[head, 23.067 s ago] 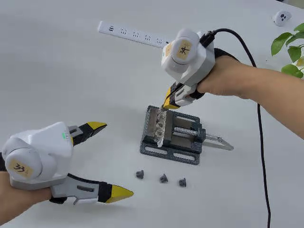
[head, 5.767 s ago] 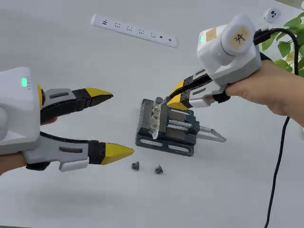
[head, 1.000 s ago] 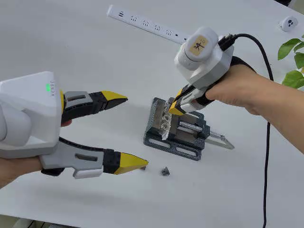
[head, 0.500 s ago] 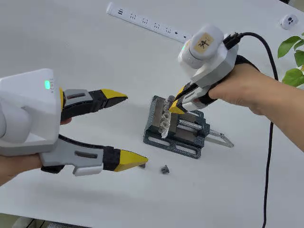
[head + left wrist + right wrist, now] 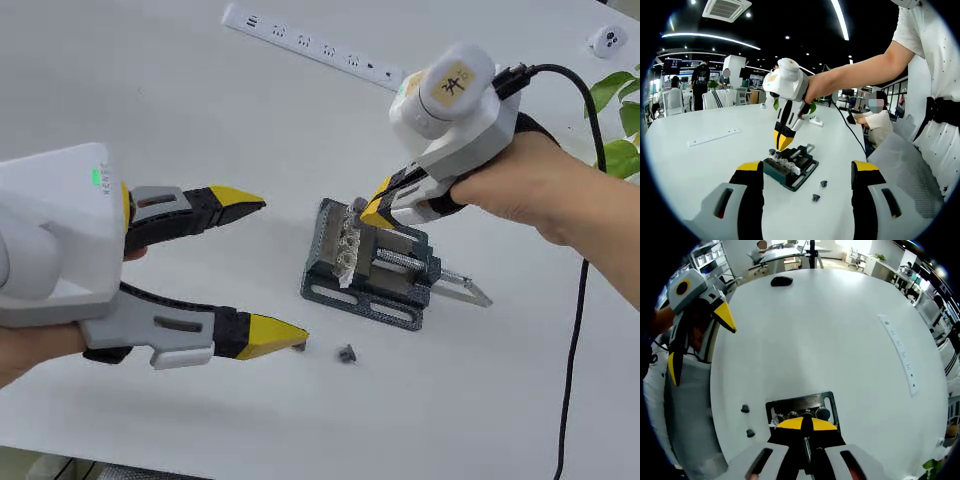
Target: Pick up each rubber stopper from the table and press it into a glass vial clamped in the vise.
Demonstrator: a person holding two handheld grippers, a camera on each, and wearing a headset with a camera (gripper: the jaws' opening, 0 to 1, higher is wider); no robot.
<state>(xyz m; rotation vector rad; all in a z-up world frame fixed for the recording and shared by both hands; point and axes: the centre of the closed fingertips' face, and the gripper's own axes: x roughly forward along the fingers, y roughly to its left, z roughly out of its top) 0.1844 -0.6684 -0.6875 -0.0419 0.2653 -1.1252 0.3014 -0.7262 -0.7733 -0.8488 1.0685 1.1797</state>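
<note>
A small dark vise [image 5: 385, 290] stands mid-table and clamps a row of glass vials [image 5: 347, 248]. A dark rubber stopper [image 5: 357, 204] sits on the far vial. My right gripper [image 5: 375, 213] is shut, its yellow tips just right of that stopper and above the vise, with nothing visible between them. In the right gripper view the shut tips [image 5: 804, 422] hover over the vise [image 5: 827, 402], with the stopper [image 5: 822, 413] beside them. My left gripper [image 5: 278, 270] is held open at the left, near two loose stoppers [image 5: 348, 352] [image 5: 299, 347]; its own view shows them [image 5: 823, 183] [image 5: 815, 197] before the vise [image 5: 790, 172].
A white power strip [image 5: 310, 45] lies at the back of the white table. A black cable [image 5: 575, 330] trails down the right side. Green plant leaves [image 5: 620, 110] and a small white device [image 5: 607, 40] are at the far right. People sit in the room behind.
My right gripper has risen a little up and to the right, off the vials, and stays shut. The stopper remains on the far vial. The left gripper has hardly moved.
</note>
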